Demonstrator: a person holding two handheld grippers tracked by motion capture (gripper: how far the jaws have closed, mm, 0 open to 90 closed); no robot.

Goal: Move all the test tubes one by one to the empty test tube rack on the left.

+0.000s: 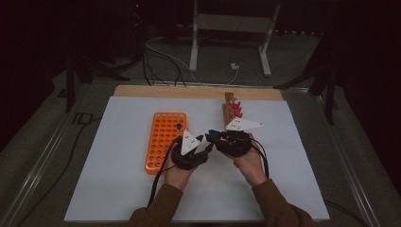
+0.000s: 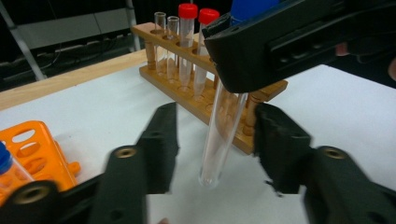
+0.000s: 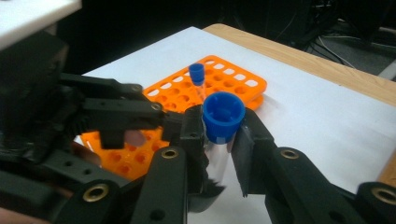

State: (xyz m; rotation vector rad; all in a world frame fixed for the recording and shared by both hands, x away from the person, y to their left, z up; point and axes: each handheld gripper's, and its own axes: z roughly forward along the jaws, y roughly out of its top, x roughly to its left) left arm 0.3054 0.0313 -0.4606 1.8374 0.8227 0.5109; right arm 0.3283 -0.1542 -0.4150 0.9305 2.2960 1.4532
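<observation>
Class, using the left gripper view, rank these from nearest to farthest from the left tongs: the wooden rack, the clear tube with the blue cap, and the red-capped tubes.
1. Clear tube: between the left tongs, hanging from the right tongs.
2. Wooden rack: just behind the tube.
3. Red-capped tubes: standing in the rack, farther back.

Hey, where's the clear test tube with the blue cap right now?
The clear blue-capped test tube is held above the white mat, clamped near its cap in the right gripper, hanging between the left gripper's jaws, in front of the wooden rack.
</observation>
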